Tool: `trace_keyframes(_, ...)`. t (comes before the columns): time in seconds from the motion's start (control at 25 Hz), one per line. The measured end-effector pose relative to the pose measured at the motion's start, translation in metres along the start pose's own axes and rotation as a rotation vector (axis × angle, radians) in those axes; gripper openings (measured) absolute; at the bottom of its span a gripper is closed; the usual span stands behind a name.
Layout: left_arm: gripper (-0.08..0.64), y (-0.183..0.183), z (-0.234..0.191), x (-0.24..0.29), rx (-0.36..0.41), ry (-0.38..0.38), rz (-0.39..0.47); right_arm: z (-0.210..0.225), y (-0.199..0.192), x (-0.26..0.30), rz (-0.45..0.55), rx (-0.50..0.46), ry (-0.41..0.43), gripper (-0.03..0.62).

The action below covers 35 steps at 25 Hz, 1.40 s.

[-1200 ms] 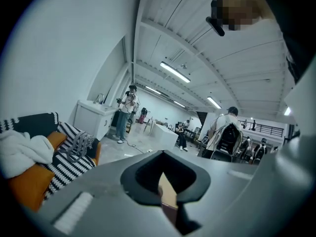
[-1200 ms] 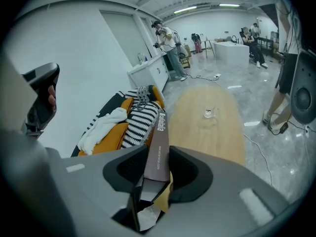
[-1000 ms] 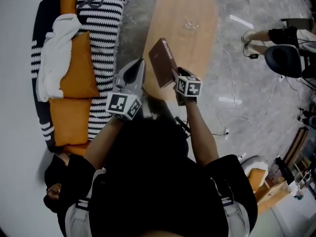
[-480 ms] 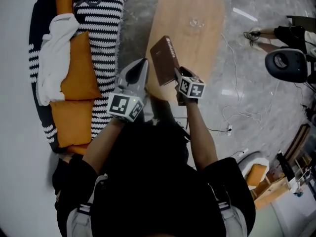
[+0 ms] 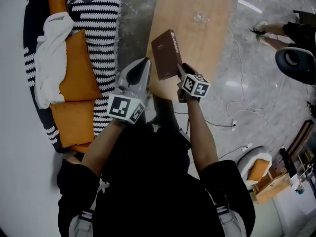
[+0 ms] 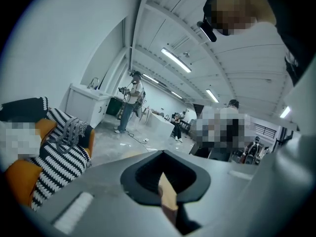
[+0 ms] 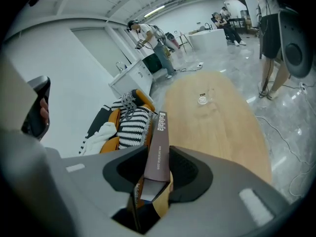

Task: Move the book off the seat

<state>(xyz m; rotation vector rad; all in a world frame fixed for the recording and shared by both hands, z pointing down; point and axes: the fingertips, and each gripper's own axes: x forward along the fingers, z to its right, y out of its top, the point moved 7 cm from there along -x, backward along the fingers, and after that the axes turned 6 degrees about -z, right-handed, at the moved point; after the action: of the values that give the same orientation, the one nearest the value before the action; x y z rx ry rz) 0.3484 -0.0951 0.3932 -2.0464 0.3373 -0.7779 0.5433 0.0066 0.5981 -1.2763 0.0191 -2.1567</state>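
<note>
A brown book (image 5: 165,53) stands on edge over the near end of the oval wooden table (image 5: 202,38), spine up. My right gripper (image 5: 177,74) is shut on its lower end. In the right gripper view the spine (image 7: 158,142) rises between the pads, with the table beyond it. My left gripper (image 5: 142,67) hangs left of the book, off the table's left edge, shut with nothing in it. The left gripper view shows its jaws (image 6: 165,194) together. The seat, a sofa (image 5: 101,28) with a black-and-white striped throw and orange cushions (image 5: 79,68), lies at the left.
A white cloth (image 5: 49,58) lies on the sofa. A small clear glass object (image 5: 200,18) sits at the table's far end. Cables (image 5: 232,125) trail over the grey floor to the right. A person's legs and a round dark seat (image 5: 296,58) are at the far right.
Both grippers have sunk a little toward the table's near end. The right one has rolled slightly with the book still clamped. The left gripper stays shut and empty.
</note>
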Motion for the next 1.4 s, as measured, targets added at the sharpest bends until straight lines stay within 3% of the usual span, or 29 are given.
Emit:
trace_keyframes(0.84,0.006,-0.037,-0.023,0.026,-0.018,-0.029,-0.07,0.051,-0.022,0.053,0.13,0.168,0.14,0.147)
trace_keyframes(1.4,0.006,-0.081,-0.04,0.04,-0.046,-0.035,-0.109,0.092,-0.061,0.082,0.211,0.251,0.303,0.147)
